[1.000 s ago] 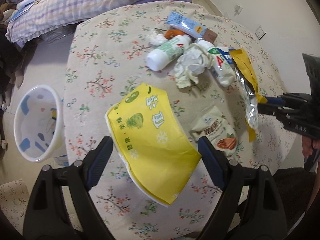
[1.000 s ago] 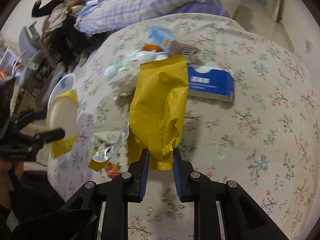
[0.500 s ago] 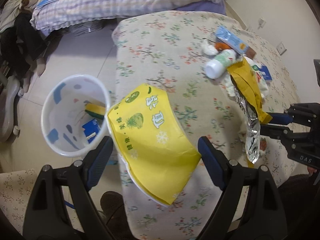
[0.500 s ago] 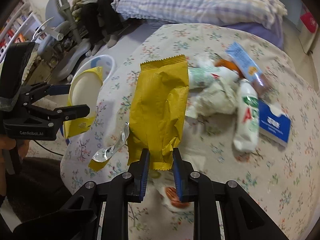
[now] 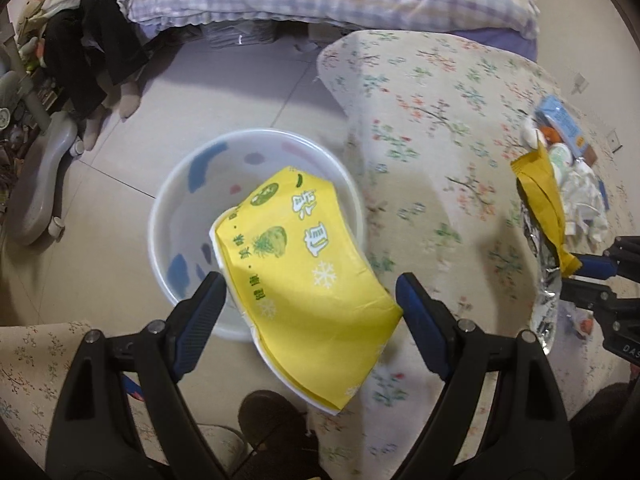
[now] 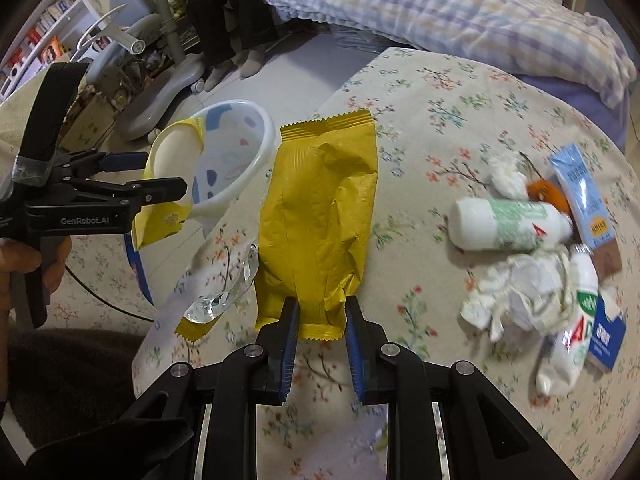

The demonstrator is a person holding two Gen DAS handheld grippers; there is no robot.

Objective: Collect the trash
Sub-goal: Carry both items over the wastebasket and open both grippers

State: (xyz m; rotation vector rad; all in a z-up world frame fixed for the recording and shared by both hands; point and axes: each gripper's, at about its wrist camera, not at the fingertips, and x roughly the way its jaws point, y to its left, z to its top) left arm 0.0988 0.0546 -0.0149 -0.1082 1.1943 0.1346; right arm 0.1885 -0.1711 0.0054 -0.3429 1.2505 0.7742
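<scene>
Bowl swing done: over the last second the left gripper (image 5: pixel 308 292) carried the yellow paper bowl (image 5: pixel 304 276) off the bench (image 5: pixel 432 120) and now holds it over the white bin (image 5: pixel 256 236) on the floor, fingers spread wide against the bowl's sides, so release looks next. Right gripper (image 6: pixel 319 320) stays clamped on the yellow wrapper (image 6: pixel 320 220), above the bench edge near the bin. Bin contents hidden now; half a second ago a few scraps showed inside. Bottles (image 6: pixel 508 224), crumpled tissue (image 6: pixel 520 292), and cartons (image 6: pixel 584 196) still lie on the bench.
</scene>
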